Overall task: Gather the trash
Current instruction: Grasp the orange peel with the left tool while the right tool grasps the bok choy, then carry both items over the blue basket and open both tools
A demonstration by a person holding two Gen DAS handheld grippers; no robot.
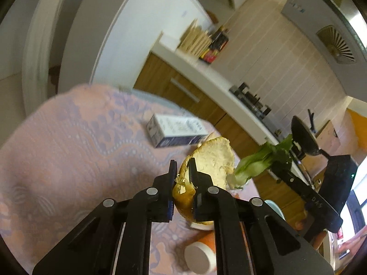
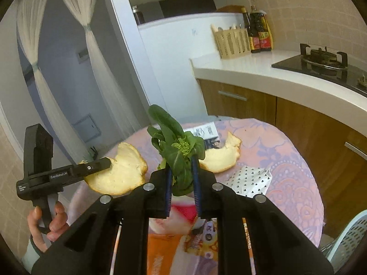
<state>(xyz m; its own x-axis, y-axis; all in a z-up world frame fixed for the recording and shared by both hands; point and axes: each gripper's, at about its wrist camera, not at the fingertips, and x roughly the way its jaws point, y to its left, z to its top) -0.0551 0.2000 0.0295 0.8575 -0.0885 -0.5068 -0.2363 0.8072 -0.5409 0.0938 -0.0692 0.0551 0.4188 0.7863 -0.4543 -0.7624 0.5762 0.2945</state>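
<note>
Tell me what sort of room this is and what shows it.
A home kitchen, most likely: a gas hob set into a white counter with wooden cabinets below, sauce bottles beside a basket, and a range hood overhead.

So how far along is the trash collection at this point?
Nothing visibly binned yet; no bin is in view. In hand: the left gripper is shut on a pomelo peel, the right gripper on a leafy green stalk, both lifted off the table. Left: a second peel, a dotted wrapper, a carton and a cup on the table.
</note>
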